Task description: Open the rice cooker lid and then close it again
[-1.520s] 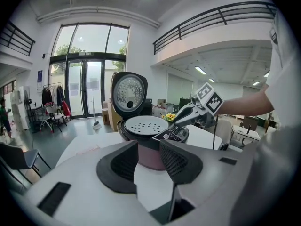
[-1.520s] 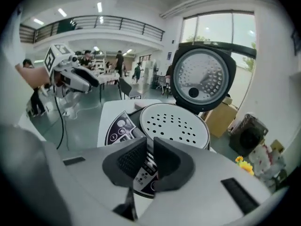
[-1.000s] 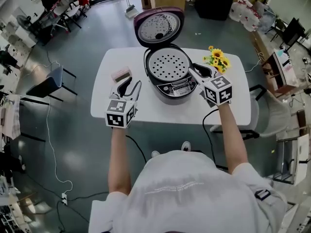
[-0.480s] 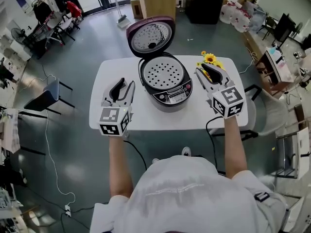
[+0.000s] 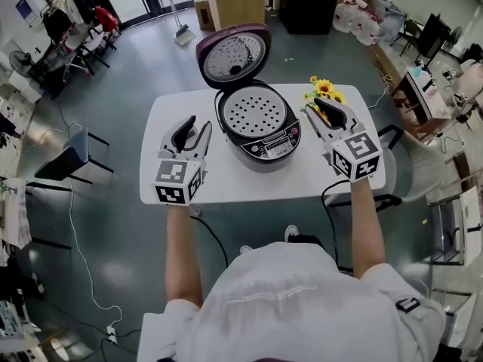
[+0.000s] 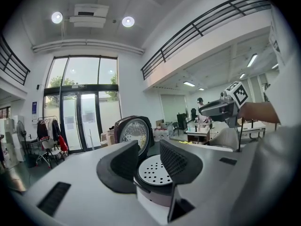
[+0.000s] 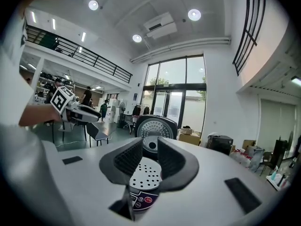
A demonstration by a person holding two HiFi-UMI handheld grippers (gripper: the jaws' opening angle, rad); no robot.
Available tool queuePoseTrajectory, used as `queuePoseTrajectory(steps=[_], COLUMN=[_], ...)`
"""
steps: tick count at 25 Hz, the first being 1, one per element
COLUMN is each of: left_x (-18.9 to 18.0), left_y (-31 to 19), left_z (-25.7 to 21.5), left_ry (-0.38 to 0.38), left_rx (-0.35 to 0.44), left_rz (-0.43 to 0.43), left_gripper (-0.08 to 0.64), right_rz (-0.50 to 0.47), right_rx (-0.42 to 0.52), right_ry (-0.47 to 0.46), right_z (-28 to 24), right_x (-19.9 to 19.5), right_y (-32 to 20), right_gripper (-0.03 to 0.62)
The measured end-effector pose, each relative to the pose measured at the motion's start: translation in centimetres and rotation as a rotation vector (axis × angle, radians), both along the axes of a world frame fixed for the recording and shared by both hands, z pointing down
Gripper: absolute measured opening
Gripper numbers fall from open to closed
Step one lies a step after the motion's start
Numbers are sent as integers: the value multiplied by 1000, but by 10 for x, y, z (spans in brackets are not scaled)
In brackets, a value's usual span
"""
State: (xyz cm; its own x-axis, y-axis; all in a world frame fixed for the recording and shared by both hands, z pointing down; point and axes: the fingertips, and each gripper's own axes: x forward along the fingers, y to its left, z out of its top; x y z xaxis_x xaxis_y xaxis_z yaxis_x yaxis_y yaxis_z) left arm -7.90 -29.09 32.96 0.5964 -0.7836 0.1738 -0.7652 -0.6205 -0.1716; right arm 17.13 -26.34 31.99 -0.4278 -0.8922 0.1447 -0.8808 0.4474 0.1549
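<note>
Rice cooker (image 5: 257, 124) at the middle of a white surface (image 5: 226, 185), seen from above. Stands open: lid (image 5: 232, 51) tipped up and back at the far side, its perforated inner face turned toward the camera. A perforated plate (image 5: 254, 111) covers the pot mouth, with the control panel (image 5: 273, 146) on the near side.

Left gripper (image 5: 198, 127) held to the left of the cooker, clear of it, jaws apart with nothing between them; only the cooker visible farther off through the gap in the left gripper view. Right gripper (image 5: 321, 108) held to the right of the cooker, also clear of it, jaws partly apart and empty, overlapping a bunch of yellow flowers (image 5: 326, 90) in the head view. Pointing away from the person, both roughly level.
</note>
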Motion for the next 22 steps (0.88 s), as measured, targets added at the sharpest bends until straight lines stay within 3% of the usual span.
queuePoseTrajectory(steps=[10, 16, 22], left_x=[-13, -6, 15], left_y=[-42, -102, -171], left_z=[2, -2, -12], left_ry=[-46, -58, -118], left_rx=[-13, -8, 4], left_rz=[81, 72, 63], left_gripper=[175, 193, 247], right_rz=[65, 34, -13], right_rx=[-54, -40, -53], right_ry=[-11, -13, -24], right_z=[14, 18, 32], right_x=[-7, -1, 9], right_y=[6, -46, -111], right_gripper=[115, 115, 115])
